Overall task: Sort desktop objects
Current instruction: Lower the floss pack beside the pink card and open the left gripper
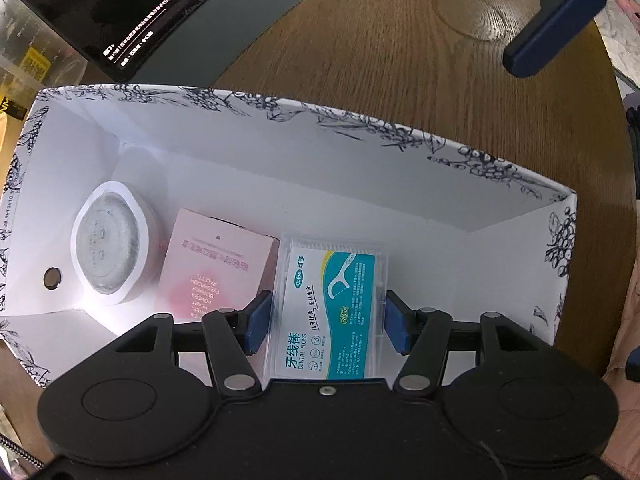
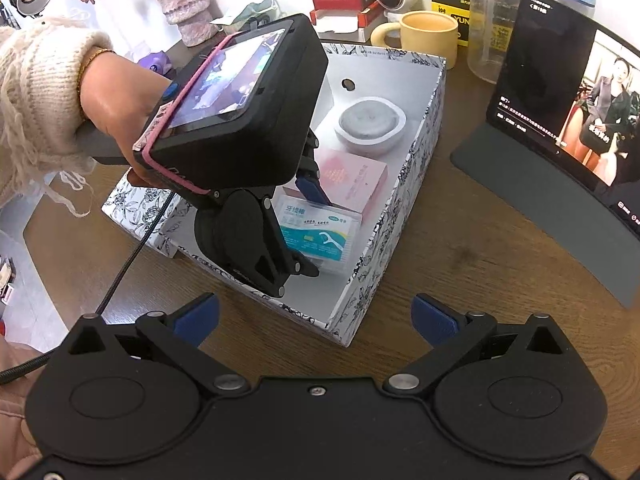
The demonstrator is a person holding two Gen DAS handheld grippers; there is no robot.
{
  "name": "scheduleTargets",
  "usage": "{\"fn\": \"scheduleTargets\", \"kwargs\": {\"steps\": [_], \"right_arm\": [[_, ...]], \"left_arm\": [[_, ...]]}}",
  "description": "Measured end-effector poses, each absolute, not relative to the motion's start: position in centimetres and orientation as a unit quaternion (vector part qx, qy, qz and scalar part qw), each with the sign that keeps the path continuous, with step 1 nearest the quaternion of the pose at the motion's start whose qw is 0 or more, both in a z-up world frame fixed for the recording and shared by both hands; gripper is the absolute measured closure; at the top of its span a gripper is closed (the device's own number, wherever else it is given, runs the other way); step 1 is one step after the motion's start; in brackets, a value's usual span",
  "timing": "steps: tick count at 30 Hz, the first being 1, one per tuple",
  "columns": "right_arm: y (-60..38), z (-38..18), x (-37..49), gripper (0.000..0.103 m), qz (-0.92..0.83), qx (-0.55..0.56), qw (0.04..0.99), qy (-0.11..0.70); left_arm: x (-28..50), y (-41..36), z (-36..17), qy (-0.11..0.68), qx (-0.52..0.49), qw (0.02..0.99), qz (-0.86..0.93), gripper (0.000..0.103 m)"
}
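The dental floss box (image 1: 332, 312) was pinched by the left gripper (image 1: 326, 316), low inside the floral box (image 1: 400, 136) beside the pink carton (image 1: 212, 268). Release was best made only once seated flat. The right gripper (image 2: 316, 316) hung spread, empty.

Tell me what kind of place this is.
Probably a home desk or living-room table: a round wooden table holds a tablet playing a video, a yellow mug and a vase of flowers, beside the floral storage box being filled.
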State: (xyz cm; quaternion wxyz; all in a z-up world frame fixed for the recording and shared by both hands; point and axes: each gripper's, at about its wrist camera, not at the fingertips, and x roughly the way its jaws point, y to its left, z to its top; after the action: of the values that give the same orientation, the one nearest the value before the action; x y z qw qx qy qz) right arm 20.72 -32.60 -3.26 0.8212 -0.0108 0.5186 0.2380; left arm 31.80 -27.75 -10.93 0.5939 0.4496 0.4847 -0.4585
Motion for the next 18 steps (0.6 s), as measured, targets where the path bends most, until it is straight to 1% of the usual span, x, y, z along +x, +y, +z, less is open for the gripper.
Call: {"fn": "scheduleTargets", "kwargs": {"steps": [12, 15, 18], "right_arm": [[-32.3, -3.8, 20.8, 0.000, 0.236, -0.011, 0.818, 0.524], [-32.2, -3.9, 20.8, 0.000, 0.238, -0.012, 0.818, 0.524], [-32.0, -4.0, 20.8, 0.000, 0.239, -0.013, 0.817, 0.525]], "left_arm": [[31.7, -27.4, -11.6, 0.483, 0.453, 0.596, -0.454, 0.045], [31.5, -27.2, -11.2, 0.473, 0.459, 0.599, -0.455, 0.045], [31.7, -26.9, -10.4, 0.470, 0.452, 0.606, -0.455, 0.042]]}}
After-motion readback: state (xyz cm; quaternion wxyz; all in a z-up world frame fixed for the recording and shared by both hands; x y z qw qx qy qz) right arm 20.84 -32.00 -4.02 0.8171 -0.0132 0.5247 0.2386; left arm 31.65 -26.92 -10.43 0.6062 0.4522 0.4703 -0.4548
